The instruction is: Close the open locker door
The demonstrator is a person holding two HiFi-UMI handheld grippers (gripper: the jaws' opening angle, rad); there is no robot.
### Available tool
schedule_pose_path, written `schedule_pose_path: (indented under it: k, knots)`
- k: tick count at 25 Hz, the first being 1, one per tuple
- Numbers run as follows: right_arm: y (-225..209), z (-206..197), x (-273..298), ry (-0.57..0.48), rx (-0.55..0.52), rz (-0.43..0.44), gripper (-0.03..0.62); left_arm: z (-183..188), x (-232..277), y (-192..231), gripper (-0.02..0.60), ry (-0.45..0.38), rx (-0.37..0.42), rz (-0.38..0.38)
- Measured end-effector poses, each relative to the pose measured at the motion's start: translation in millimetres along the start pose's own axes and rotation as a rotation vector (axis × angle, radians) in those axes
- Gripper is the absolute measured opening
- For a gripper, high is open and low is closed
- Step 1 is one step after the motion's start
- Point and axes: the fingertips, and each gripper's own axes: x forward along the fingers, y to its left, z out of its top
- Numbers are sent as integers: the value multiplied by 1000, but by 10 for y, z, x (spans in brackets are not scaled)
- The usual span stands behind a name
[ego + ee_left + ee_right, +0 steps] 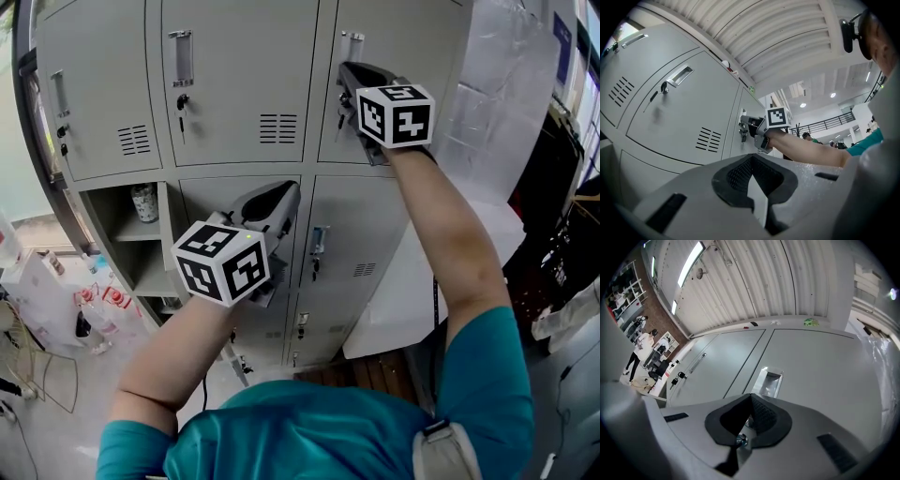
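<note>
A bank of grey lockers fills the head view. My right gripper is shut, and its tips rest against the upper right door, just below that door's recessed handle and at its lock. A small metal part of the lock shows in the notch behind the tips. That door looks about flush with its neighbour. My left gripper is also shut and holds nothing. It hovers close to the lower middle door. In the left gripper view the right gripper touches the door beside the vent slots.
The lower left compartment stands open, with shelves and a jar inside. Keys hang in the locks of other doors. White packages lie on the floor at left. A plastic-wrapped panel leans beside the lockers at right.
</note>
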Motion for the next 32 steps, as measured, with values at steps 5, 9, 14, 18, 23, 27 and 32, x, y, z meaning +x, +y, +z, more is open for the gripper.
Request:
schedule_pose_path:
  k: [5,9,14,18,23,27,32]
  knots:
    - [-1,-7,-13,-4,24,5,2,-40,46,-19,3,9,0,1]
    - [-14,60,-95,-40,57,26,2,-45,94,-37,3,11,-4,2]
    - [97,166,-628,-135,124,85,2,-7,182,-96,3,3,4,-7]
    - [129,-96,-1279,-138,189,117,2,25,275,-153,3,-5,16,-15]
    - [-123,-710,-1924,-50,262,25,2,20,392,-202,3,-7,31,-16]
    - [-329,-971,-2195,4,279,-37,1,-34,502,-247,3,1,25,-24]
    - [-409,-1018,-2312,18,274,-48,2,-95,598,-398,3,13,40,-54]
